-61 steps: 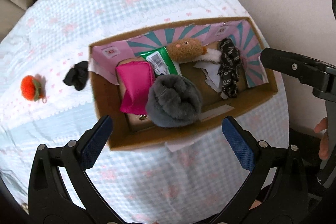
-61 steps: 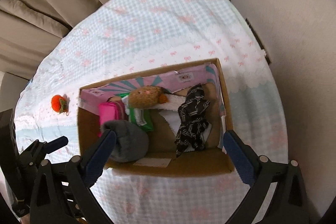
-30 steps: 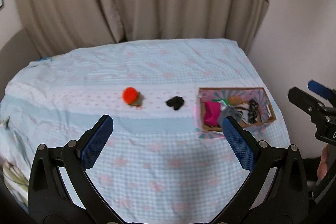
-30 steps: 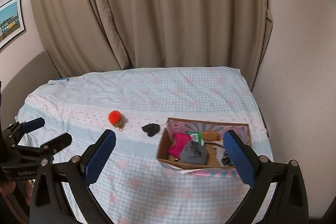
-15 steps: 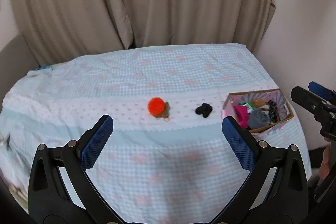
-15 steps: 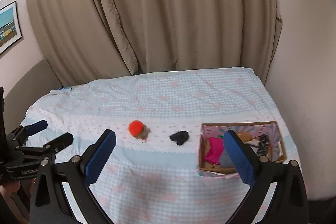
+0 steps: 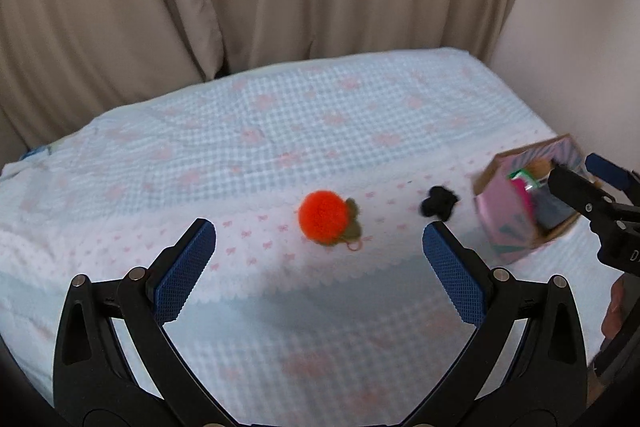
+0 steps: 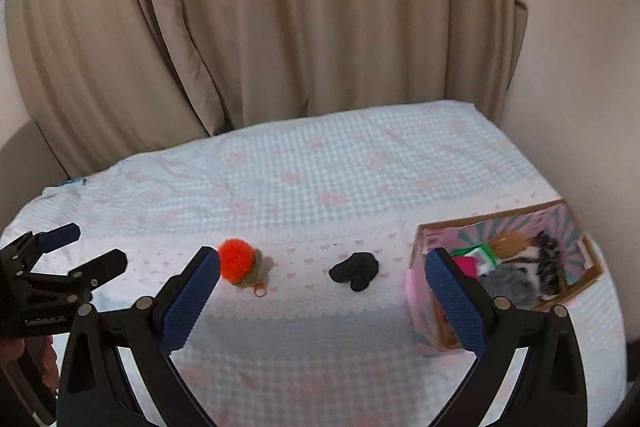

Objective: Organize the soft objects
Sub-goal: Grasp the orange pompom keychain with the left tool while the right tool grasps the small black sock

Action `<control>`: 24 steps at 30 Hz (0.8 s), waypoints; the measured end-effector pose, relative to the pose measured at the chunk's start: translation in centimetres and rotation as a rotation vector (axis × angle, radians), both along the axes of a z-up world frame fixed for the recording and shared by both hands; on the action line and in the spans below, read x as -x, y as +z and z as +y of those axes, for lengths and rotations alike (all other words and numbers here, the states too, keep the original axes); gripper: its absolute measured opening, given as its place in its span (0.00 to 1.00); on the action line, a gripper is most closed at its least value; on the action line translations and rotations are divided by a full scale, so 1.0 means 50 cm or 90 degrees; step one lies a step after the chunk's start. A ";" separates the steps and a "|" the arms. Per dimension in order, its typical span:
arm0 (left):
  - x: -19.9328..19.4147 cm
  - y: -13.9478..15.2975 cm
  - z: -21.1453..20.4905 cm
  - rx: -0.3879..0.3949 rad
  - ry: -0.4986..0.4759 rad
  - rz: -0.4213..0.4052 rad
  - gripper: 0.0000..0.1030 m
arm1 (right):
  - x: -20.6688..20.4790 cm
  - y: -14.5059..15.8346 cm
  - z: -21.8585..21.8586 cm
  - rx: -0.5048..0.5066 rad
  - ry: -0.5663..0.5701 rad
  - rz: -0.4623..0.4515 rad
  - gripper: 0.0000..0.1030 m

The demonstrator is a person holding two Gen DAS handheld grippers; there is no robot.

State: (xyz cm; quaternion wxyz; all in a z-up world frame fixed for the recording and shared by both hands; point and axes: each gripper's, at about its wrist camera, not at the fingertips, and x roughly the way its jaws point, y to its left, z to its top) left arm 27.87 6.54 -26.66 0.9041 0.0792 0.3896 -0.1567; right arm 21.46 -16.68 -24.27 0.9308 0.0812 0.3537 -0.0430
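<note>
Both wrist cameras look down and forward across the bed (image 7: 280, 131) toward the curtain (image 8: 280, 27), well back from it; both share the pompom (image 7: 322, 215) and box (image 8: 500, 267).

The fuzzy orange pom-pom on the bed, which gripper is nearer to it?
Left. The left gripper is open, centred just short of the fuzzy orange pom-pom; the right gripper, also open, sits off to its right.

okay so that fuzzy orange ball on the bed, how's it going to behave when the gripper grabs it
The orange ball looks like fluffy yarn, so it will probably squash between the pads rather than resist. It seems light for its size. Being round on a soft blanket, a nudge might roll it, though the greenish piece and small ring attached may limit that.
</note>
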 end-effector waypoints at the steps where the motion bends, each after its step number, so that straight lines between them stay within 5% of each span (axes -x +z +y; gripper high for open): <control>1: -0.017 -0.024 0.000 0.000 -0.003 0.001 1.00 | -0.013 -0.022 0.004 0.006 -0.001 0.001 0.99; 15: -0.207 -0.333 -0.055 0.013 -0.008 0.049 0.99 | -0.186 -0.328 -0.001 0.036 -0.068 0.080 0.98; 18: -0.228 -0.379 -0.073 0.015 -0.009 0.065 0.92 | -0.213 -0.377 -0.017 0.033 -0.087 0.096 0.98; 24: -0.258 -0.435 -0.103 0.013 -0.014 0.080 0.85 | -0.257 -0.445 -0.044 0.031 -0.105 0.126 0.80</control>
